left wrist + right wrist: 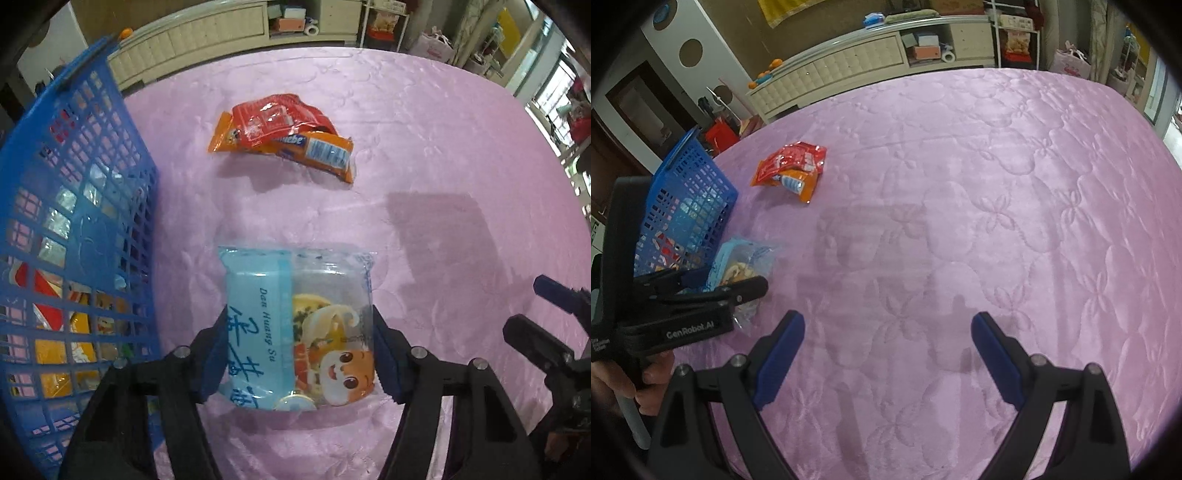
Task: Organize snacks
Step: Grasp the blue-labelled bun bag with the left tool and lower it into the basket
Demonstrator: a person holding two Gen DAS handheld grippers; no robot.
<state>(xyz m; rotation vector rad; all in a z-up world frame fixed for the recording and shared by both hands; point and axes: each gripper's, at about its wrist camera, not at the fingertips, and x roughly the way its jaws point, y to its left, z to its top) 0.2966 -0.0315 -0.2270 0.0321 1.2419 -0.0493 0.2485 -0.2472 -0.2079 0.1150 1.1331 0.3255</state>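
A light blue snack packet (295, 295) with a cartoon face lies on the pink quilt (424, 129), just right of the blue mesh basket (74, 184). My left gripper (301, 347) straddles it from above, and both blue pads touch its side edges. The right wrist view shows the same grip (738, 291) on the packet (746, 258) beside the basket (690, 195). Farther back lie a red packet (280, 122) and an orange packet (325, 151), overlapping. My right gripper (888, 350) stands open over bare quilt with nothing between its fingers.
Several snack packets (55, 332) show through the basket's mesh. The quilt (997, 184) stretches wide to the right. A cream cabinet (849, 62) and shelves stand beyond the far edge. A hand (650, 384) holds the left gripper's handle.
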